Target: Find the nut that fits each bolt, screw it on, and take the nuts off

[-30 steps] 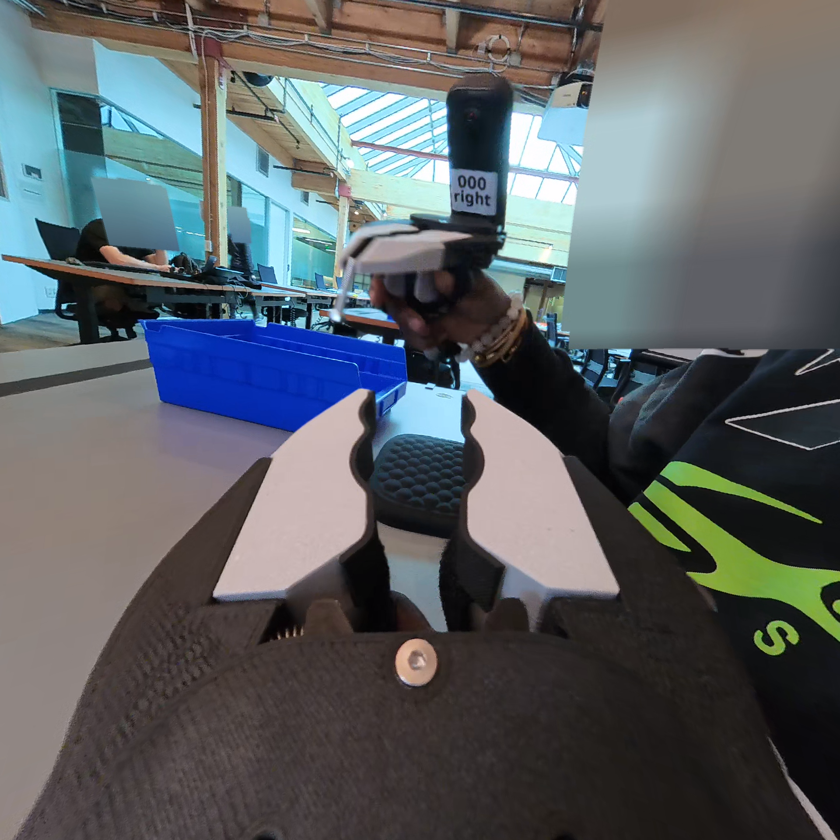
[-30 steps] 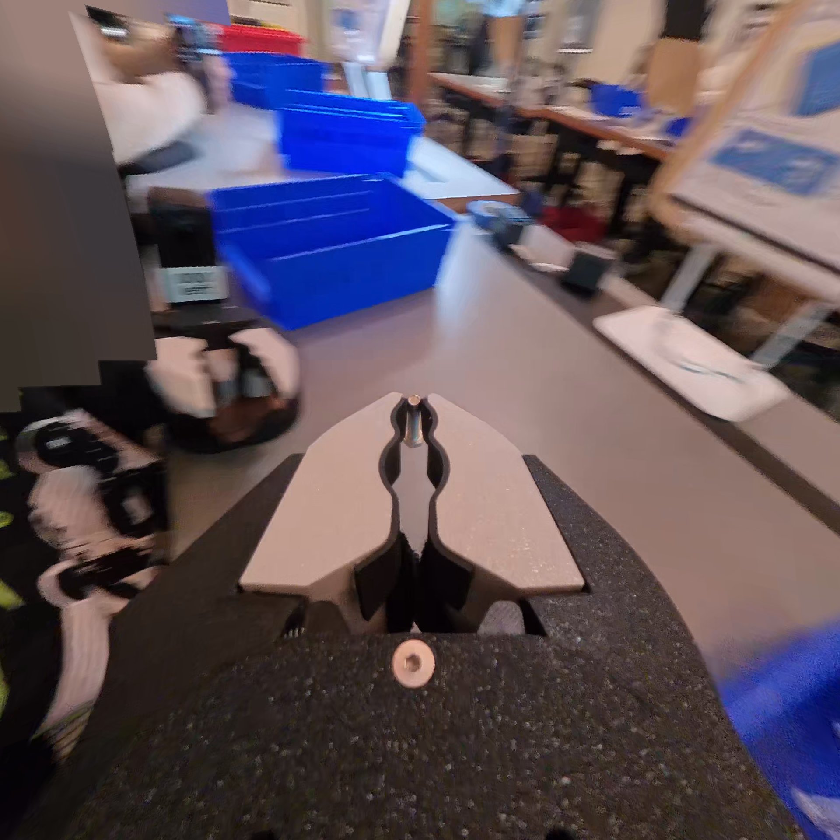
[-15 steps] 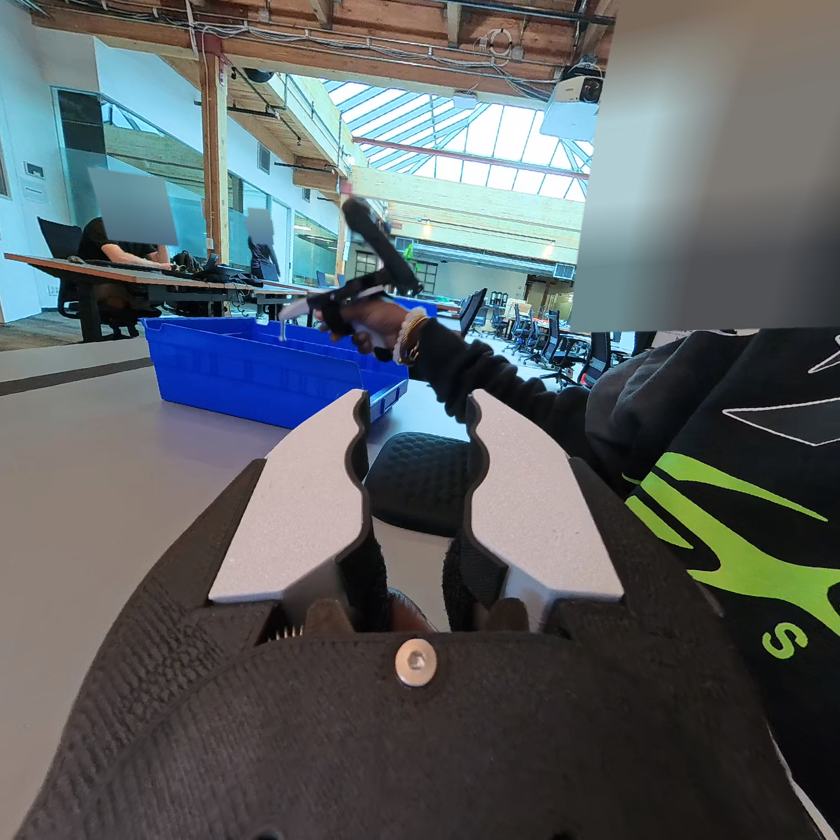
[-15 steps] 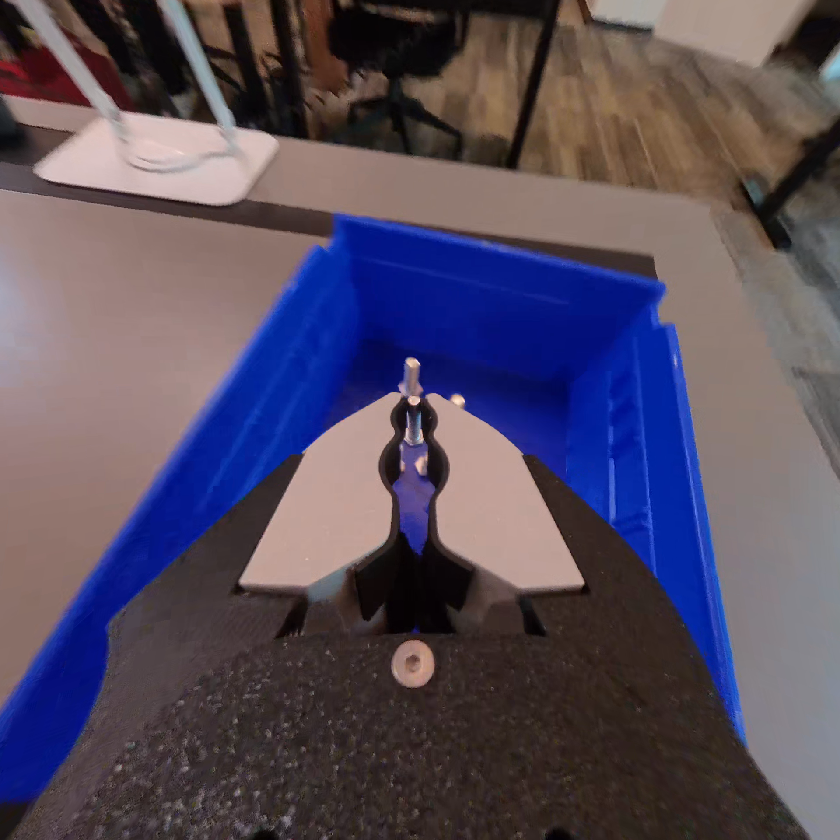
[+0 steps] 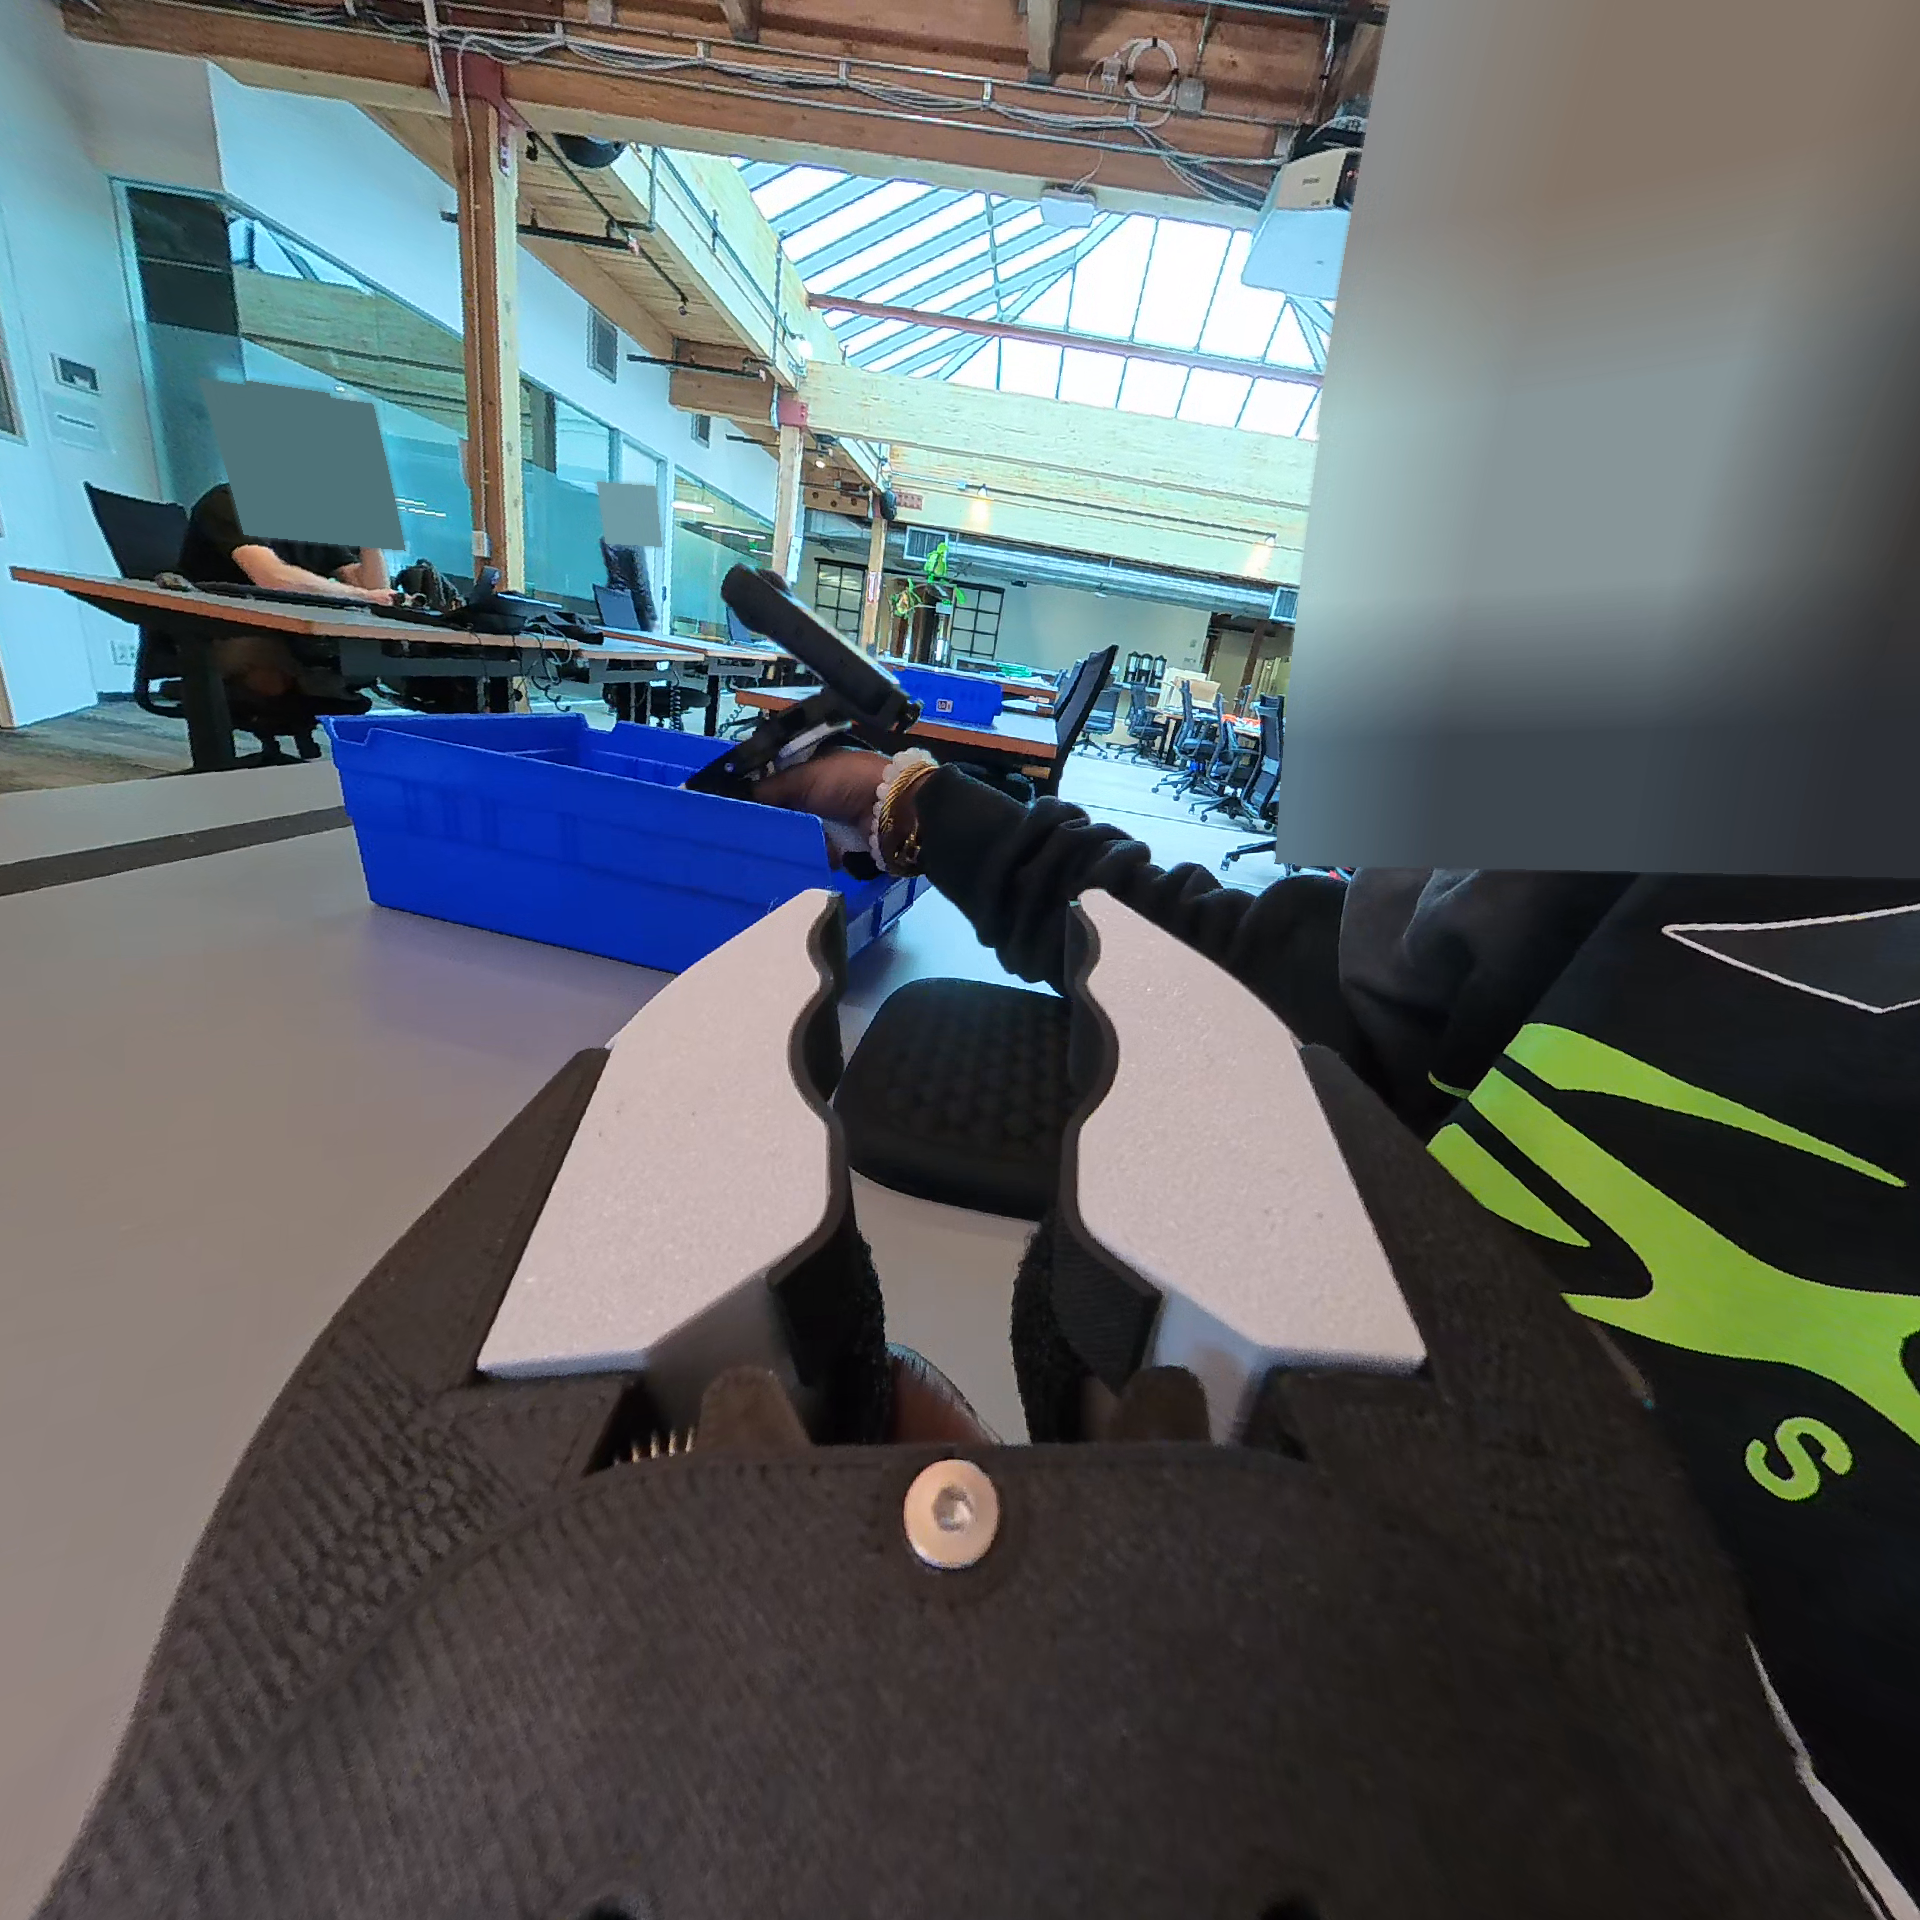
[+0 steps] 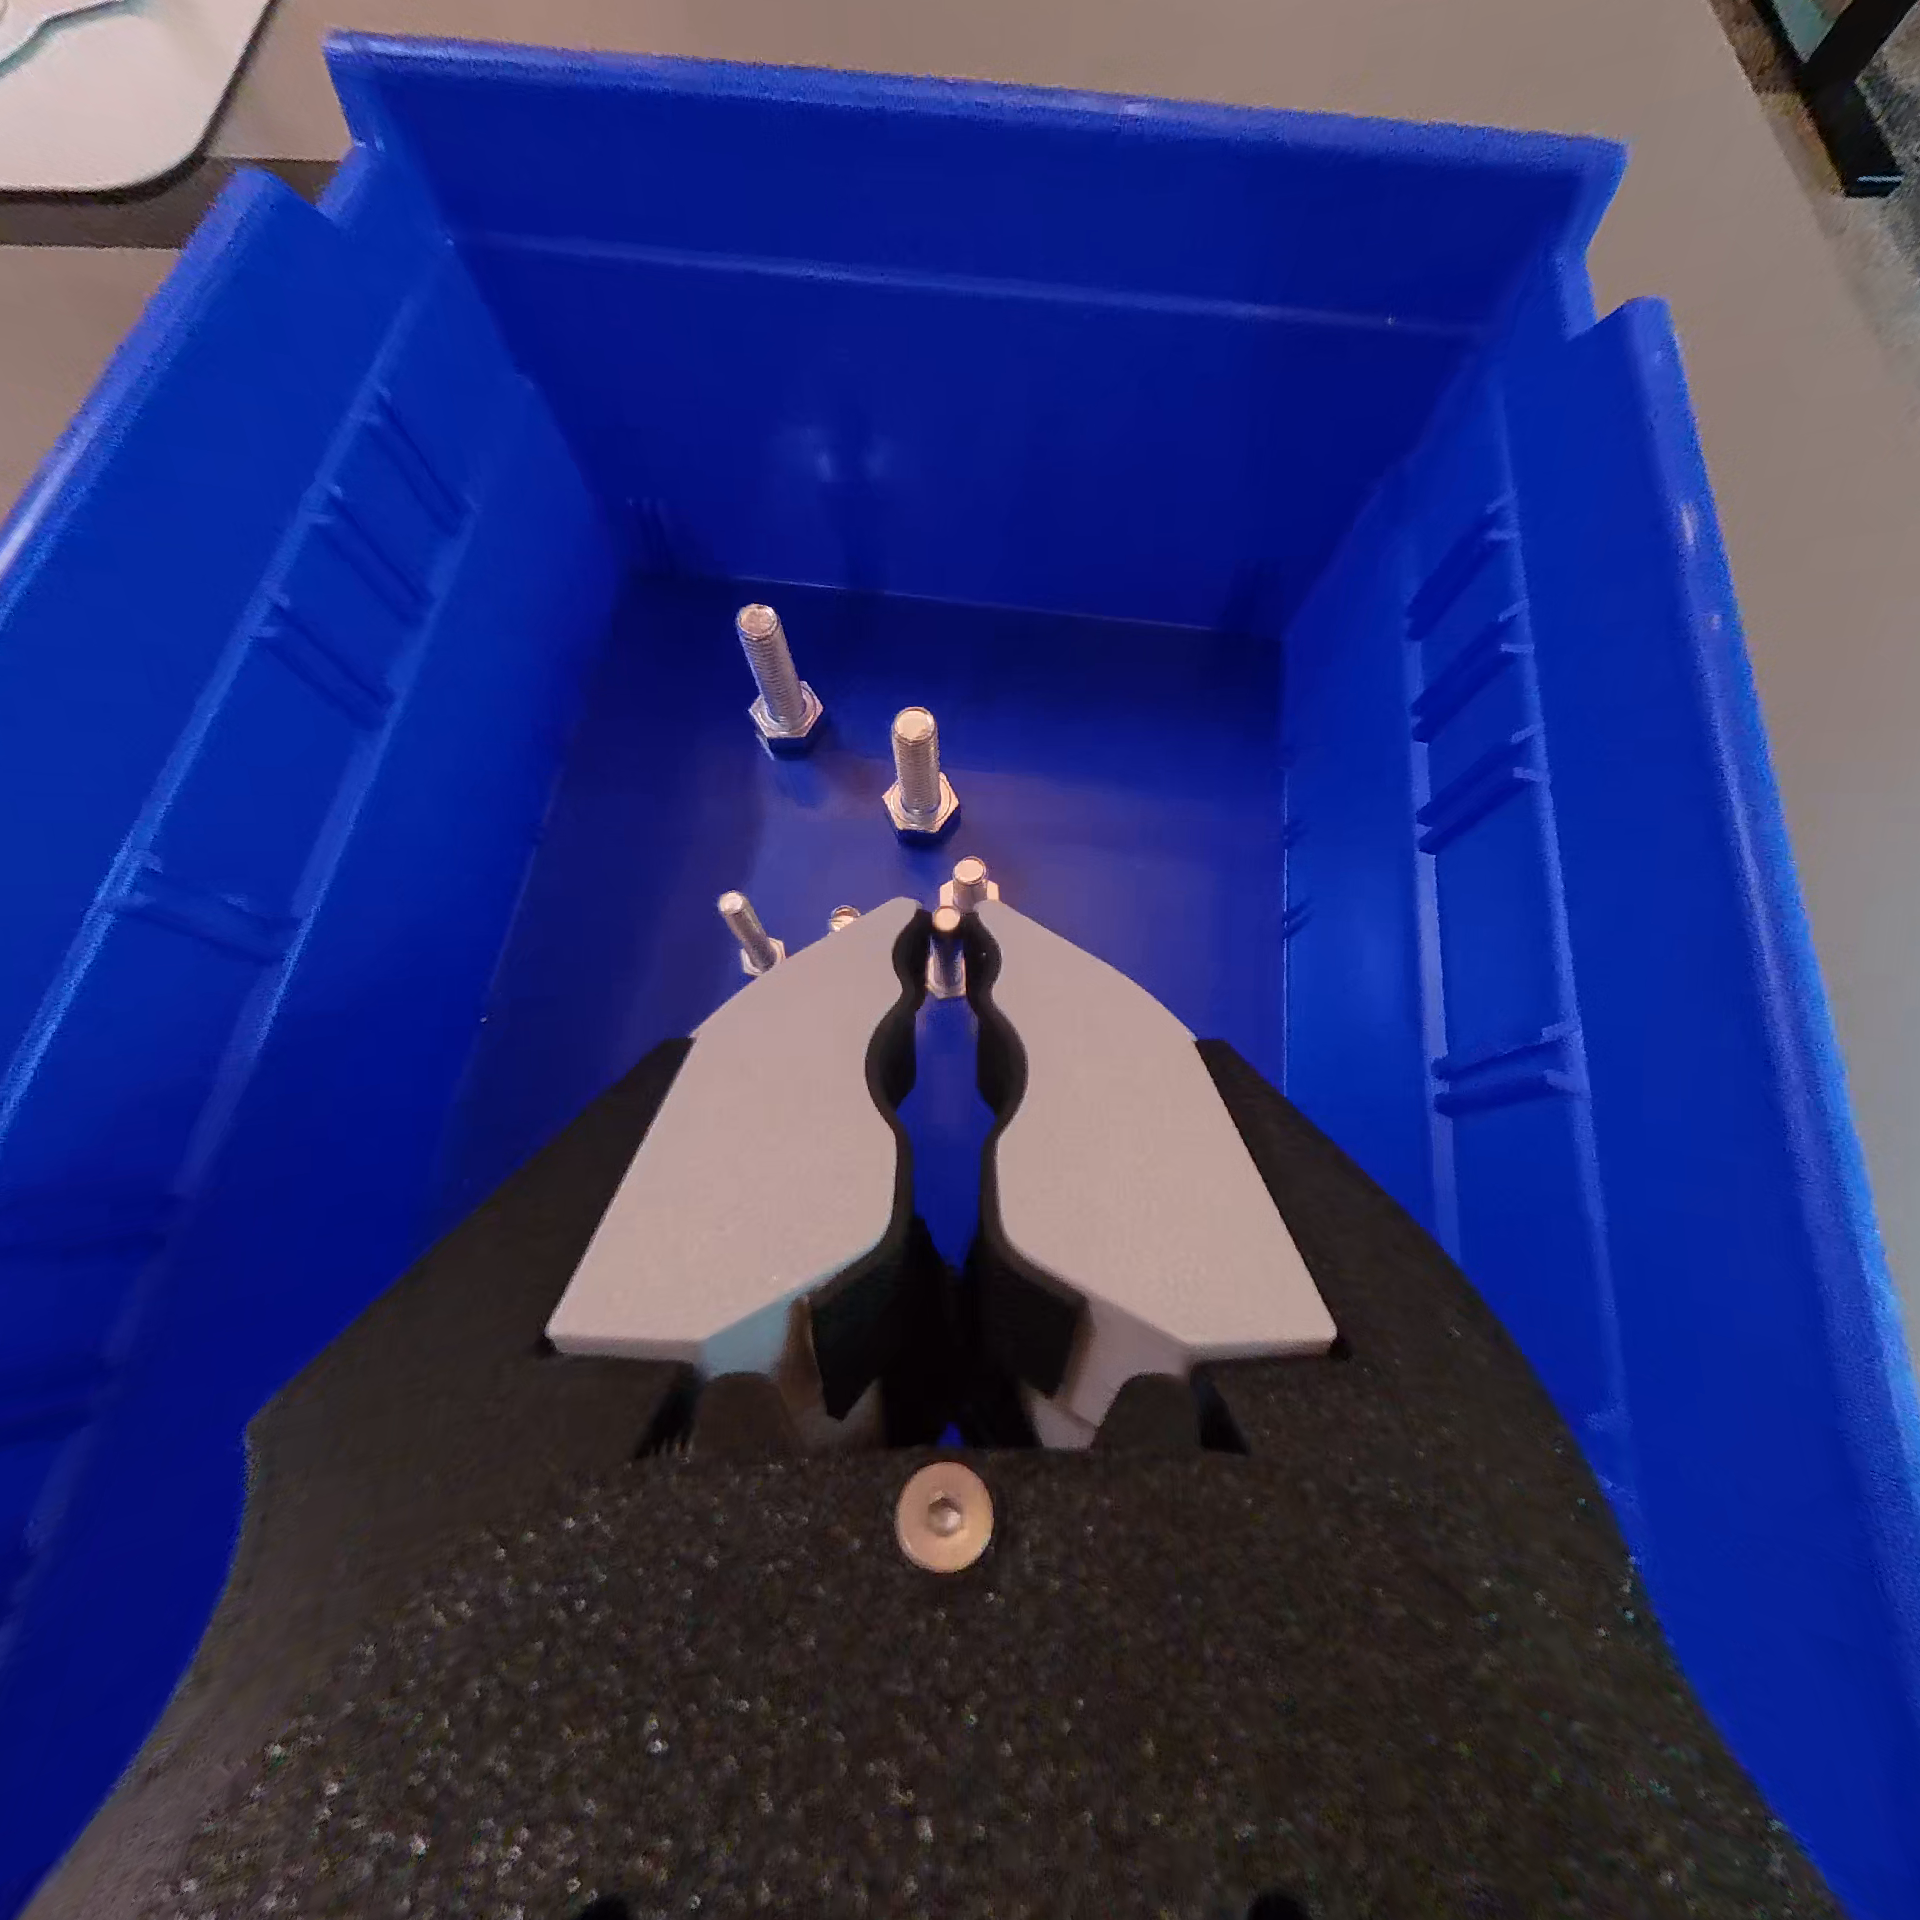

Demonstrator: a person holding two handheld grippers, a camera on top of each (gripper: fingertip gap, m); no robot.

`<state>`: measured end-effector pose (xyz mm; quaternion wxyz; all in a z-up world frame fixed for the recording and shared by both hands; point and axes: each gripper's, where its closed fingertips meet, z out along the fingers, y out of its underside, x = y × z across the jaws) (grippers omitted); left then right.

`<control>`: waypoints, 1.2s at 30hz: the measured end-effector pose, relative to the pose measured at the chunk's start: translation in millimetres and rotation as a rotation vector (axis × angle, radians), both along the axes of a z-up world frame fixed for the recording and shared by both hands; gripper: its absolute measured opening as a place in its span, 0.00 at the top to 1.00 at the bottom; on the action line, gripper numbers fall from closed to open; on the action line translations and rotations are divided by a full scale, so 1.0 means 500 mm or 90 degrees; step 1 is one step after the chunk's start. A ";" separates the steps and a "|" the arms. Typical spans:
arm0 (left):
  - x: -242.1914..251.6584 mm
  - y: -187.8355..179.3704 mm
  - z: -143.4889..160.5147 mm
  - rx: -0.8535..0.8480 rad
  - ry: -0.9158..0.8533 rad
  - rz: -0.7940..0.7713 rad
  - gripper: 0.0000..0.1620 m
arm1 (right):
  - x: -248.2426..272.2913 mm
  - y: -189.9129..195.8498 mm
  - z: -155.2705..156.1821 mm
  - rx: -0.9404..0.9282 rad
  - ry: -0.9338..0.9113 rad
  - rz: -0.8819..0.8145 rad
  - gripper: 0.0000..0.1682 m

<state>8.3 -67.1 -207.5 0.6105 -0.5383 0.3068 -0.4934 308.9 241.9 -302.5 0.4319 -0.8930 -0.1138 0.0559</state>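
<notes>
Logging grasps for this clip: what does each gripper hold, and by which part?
Right gripper: a small bolt, pinched by its shank at the fingertips. Left gripper: nothing, open.

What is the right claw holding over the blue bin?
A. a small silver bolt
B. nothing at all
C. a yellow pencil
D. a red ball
A: in the right wrist view the right claw is shut on a small silver metal bolt, hanging inside the blue plastic bin where other bolts stand upright.

Skylight [image 5: 1039,301], timber beams [image 5: 665,73], office desks [image 5: 312,623].
</notes>
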 end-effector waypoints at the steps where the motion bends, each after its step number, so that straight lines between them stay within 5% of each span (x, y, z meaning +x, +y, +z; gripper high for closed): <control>1: 0.000 0.000 0.000 0.000 0.001 0.000 0.75 | 0.000 0.001 -0.004 -0.004 0.000 -0.001 0.96; 7: -0.001 0.001 0.001 0.003 0.000 0.005 0.75 | 0.002 0.002 -0.014 -0.016 -0.009 -0.002 0.91; 13: -0.022 0.010 0.003 0.031 0.046 0.080 0.75 | -0.037 -0.031 0.057 0.063 0.013 0.046 0.76; 25: -0.303 0.031 0.089 0.091 0.125 0.600 0.62 | -0.156 -0.224 0.189 0.241 0.138 0.188 0.57; 31: -0.448 0.032 0.042 0.006 0.214 0.803 0.50 | -0.204 -0.293 0.128 0.203 0.080 0.232 0.41; 36: -0.487 0.052 -0.054 -0.133 0.296 0.800 0.50 | -0.211 -0.294 0.058 0.151 -0.028 0.205 0.49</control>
